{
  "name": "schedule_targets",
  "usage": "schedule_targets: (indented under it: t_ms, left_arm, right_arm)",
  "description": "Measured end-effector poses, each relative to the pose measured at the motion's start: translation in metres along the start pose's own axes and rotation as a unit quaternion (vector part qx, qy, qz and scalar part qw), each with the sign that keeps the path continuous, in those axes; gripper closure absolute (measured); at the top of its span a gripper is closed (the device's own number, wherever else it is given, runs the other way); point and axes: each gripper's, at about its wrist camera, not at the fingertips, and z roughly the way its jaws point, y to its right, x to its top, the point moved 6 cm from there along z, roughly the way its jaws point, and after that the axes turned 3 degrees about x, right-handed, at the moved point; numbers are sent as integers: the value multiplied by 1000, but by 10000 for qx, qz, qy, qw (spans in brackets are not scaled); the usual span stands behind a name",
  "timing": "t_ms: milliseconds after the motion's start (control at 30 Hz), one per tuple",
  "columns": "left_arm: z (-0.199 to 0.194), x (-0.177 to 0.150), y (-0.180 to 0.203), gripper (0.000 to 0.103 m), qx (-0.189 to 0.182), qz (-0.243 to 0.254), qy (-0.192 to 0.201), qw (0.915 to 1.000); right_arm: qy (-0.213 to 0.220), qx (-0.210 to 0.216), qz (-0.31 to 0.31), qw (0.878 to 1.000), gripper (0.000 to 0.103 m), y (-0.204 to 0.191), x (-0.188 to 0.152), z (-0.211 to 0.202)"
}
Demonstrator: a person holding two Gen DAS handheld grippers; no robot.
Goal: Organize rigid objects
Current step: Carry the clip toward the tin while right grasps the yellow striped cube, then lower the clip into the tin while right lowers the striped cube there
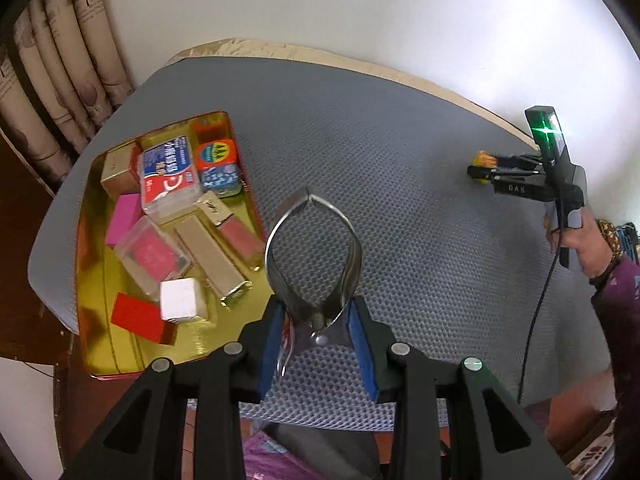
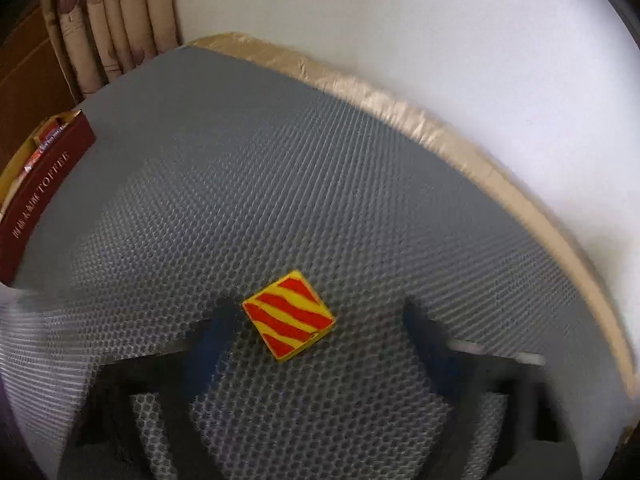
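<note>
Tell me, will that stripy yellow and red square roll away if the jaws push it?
Probably not. The striped tile lies flat on the bumpy grey mat, so it should slide, not roll. It looks thin and stiff, likely light. The right gripper is open around it.

Striped tile [image 2: 289, 315] flat on mat [image 2: 320, 184]

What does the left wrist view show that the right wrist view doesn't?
Only the left view shows the left claw shut on the metal nippers and the tin's contents. Only the right view shows the striped tile's top, between the right claw's open fingers, and the tin's "TOFFEE" side. Both show the grey mat.
</note>
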Motion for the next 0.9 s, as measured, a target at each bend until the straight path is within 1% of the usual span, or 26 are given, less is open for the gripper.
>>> schedule_targets:
  t_ms: [33, 67, 167, 233, 367, 500, 667, 733, 800, 900]
  left_arm:
    - [-1, 0, -2, 69, 14, -6, 11, 10000]
    - [-3, -1, -3, 69, 3, -28, 29, 10000]
    - [-3, 2, -8, 69, -57, -122, 67, 9999]
    - [-8, 6, -13, 70, -120, -206, 166, 9996]
    - [-22, 15, -27, 70, 47, -205, 359, 9991]
    - [-33, 23, -55, 70, 191, -423, 474, 9978]
    - [-38, 29, -92, 70, 348, -761, 456, 9954]
    - [-36, 31, -103, 70, 440, -828, 416, 9947]
    - [-29, 30, -112, 70, 530, -845, 353, 9944]
    - [-16, 31, -121, 70, 617, -872, 254, 9940]
  right_arm:
    - [40, -44, 9, 10000, 70, 0, 0, -2]
    - [18, -50, 56, 10000, 76, 0, -1, -1]
    - [67, -54, 360, 9993, 76, 4, -3, -6]
    - [169, 42, 561, 9983, 76, 5, -6, -13]
    - [309, 170, 955, 9948, 76, 8, -15, -26]
    - [493, 324, 1181, 9912, 76, 3, -17, -45]
    - [741, 446, 1235, 9886, 76, -11, -11, -71]
    - [854, 579, 1269, 9865, 76, -20, -10, -83]
    - [937, 683, 1253, 9853, 76, -30, -5, -90]
    - [1085, 940, 1230, 9820, 76, -54, 0, -104]
